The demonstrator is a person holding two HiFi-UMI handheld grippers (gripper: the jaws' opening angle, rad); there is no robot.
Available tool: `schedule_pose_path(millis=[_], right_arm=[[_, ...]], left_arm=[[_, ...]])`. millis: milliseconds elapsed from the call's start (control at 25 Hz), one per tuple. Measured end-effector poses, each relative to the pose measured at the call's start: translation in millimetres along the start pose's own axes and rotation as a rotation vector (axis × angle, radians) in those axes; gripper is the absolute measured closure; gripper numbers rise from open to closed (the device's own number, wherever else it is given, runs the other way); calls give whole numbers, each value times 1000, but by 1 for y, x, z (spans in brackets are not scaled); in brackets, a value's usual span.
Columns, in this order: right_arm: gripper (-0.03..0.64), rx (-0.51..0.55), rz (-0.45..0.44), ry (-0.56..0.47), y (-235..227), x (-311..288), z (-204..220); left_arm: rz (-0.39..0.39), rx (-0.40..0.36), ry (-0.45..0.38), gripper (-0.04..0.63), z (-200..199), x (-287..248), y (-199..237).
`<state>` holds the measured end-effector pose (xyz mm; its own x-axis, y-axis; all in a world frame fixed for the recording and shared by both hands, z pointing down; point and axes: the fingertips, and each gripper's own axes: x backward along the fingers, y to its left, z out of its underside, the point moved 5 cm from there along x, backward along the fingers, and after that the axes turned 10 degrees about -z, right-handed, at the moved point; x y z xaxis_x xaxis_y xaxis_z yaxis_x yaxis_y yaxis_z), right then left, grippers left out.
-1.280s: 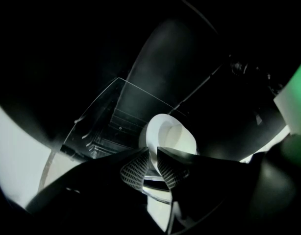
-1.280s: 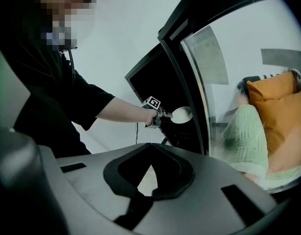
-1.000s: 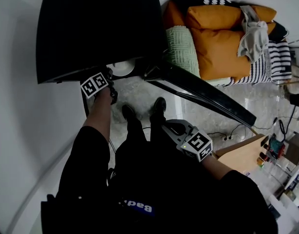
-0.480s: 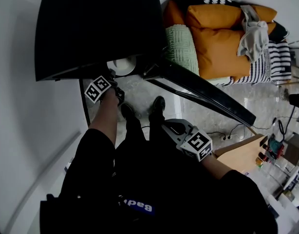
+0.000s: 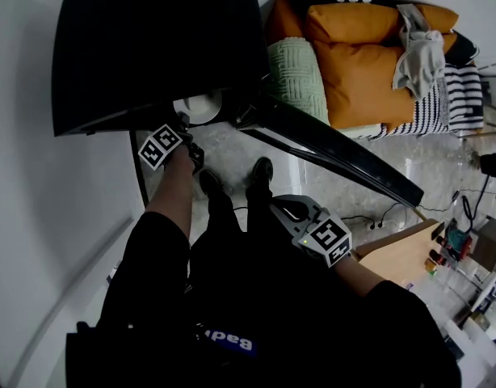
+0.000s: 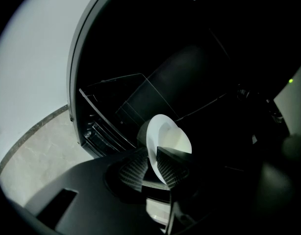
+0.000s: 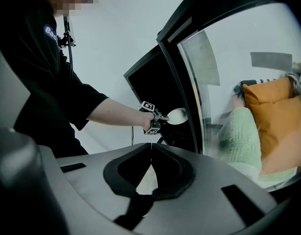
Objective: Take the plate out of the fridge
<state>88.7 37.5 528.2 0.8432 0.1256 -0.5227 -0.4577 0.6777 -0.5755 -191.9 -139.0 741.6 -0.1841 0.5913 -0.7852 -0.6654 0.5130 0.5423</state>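
1. The left claw (image 6: 155, 164) has the rim of the white plate (image 6: 168, 137) between its two pads. The pads press on the rim from either side, and the jaws are opening at this moment.
2. The plate stands on edge and tilted, low in the middle of the left gripper view, against the dark inside of the fridge (image 5: 151, 47).
3. In the head view the plate shows at the fridge's lower edge, in the upper middle of the frame, just above the left claw.
4. The right claw (image 7: 151, 148) is pressed together with nothing in it. It sits right of centre in the head view, well apart from the plate.
5. The fridge door (image 5: 337, 156) stands open and runs diagonally toward the right. Beyond it, at the upper right, lie a green cushion (image 5: 298, 79) and orange cushions (image 5: 369, 63).
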Motion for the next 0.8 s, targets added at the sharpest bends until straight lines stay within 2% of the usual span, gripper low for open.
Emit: schedule_pose_path(millis=[200,560,680,800], right_arm=[[609,-13,3,-2,-2,2,2],[609,-7,-19,6,-2,0,1],[609,-7,-17,9,-2,1,1],[609,-7,-10,12,-3,3,1]], left_arm=[[42,116,4,551,1,0,1],[112,337,-54,558,24,6,7],[141,367,-68,557,26,6,8],[162,362,-58,552,26,3,7]])
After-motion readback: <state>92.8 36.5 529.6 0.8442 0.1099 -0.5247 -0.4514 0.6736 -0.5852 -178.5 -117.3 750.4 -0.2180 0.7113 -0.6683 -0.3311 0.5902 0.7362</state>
